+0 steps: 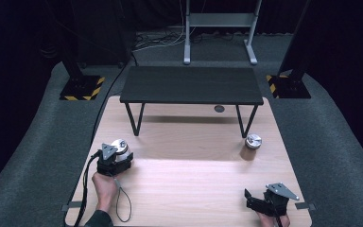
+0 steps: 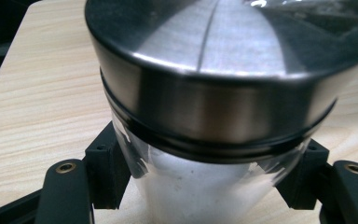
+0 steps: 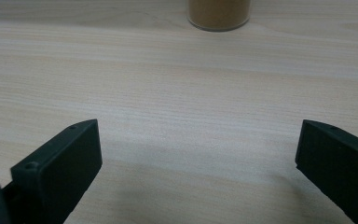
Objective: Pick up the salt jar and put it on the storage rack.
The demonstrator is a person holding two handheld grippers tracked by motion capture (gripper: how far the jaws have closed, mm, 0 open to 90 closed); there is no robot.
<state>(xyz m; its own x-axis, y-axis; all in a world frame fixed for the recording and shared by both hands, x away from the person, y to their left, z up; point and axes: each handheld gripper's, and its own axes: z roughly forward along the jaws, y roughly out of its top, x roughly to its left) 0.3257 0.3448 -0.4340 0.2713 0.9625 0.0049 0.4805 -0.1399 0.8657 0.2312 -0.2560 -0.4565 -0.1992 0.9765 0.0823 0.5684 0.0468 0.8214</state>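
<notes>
Lower left of the high view: left hand-held gripper (image 1: pixel 118 160) pinching clear jar (image 2: pixel 205 186) below its steel lid (image 2: pixel 214 70), likely rigid, slippery, breakable, best clamped mid-body; right hand-held gripper (image 3: pixel 198 154) spread, idle.

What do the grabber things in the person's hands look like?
Both are black and chunky. The left gripper and the right gripper each carry a grey three-cornered plate on top. A black cable trails from the left one, looping by the wrist. The jaws are flat black blocks with small screw holes.
</notes>
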